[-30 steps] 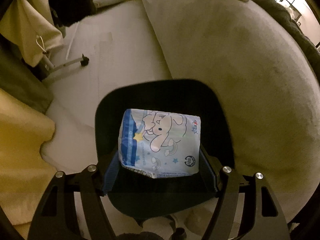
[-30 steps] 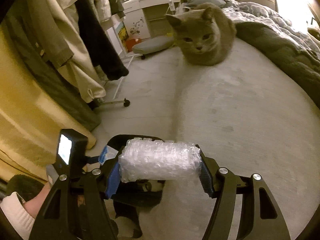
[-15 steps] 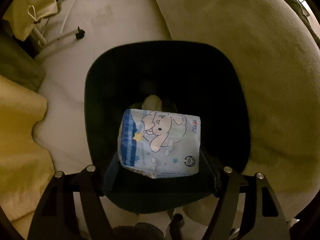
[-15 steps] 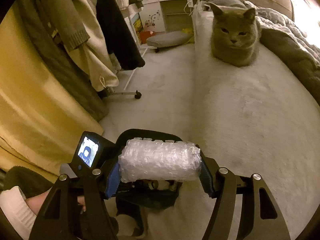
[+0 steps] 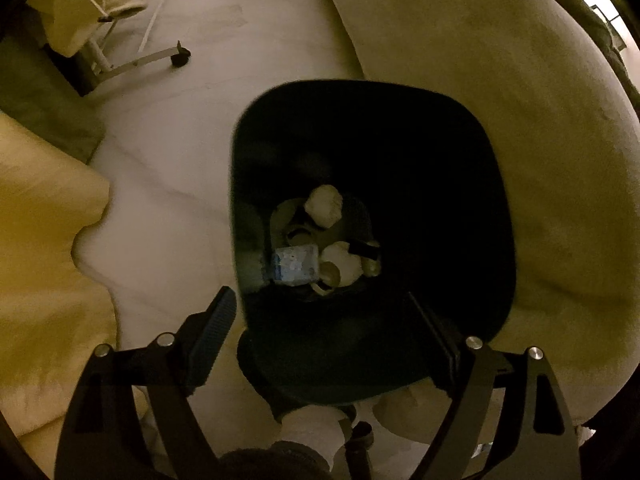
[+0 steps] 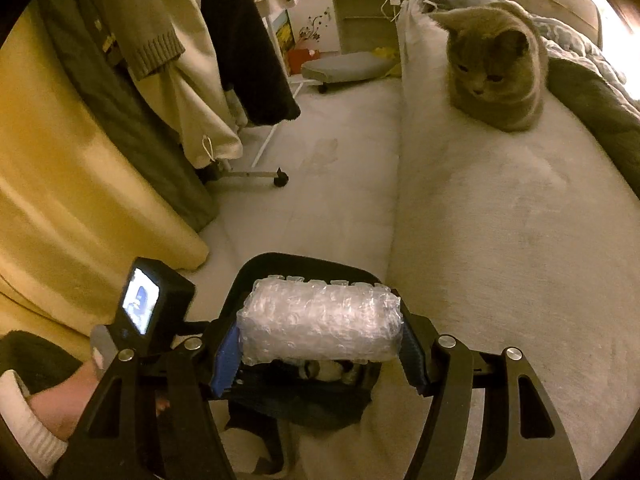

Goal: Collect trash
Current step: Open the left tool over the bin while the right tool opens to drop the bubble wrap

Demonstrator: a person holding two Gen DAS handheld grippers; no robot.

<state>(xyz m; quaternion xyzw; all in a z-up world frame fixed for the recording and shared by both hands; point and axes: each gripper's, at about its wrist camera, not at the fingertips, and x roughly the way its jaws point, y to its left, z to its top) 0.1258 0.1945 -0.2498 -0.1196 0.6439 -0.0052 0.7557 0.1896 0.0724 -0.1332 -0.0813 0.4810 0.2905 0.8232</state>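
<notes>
In the left wrist view I look down into a black trash bin point(image 5: 460, 140) on the floor beside the bed. A blue and white tissue pack point(image 5: 294, 264) lies at its bottom among crumpled white scraps point(image 5: 324, 206). My left gripper point(image 5: 332, 320) is open and empty above the bin's near rim. In the right wrist view my right gripper point(image 6: 320, 340) is shut on a roll of bubble wrap point(image 6: 320, 322), held just above the bin point(image 6: 280, 264). The left gripper's camera unit point(image 6: 148, 304) shows at the lower left.
A grey cat point(image 6: 496, 76) lies on the pale bed point(image 6: 520, 240) to the right. Hanging clothes point(image 6: 168, 80) on a wheeled rack point(image 6: 256, 176) and a yellow curtain point(image 6: 80, 200) stand left. A white cabinet point(image 6: 360, 8) stands at the back.
My left gripper has opened and the tissue pack has dropped to the bottom of the bin. My right gripper has moved over the bin with the bubble wrap still held.
</notes>
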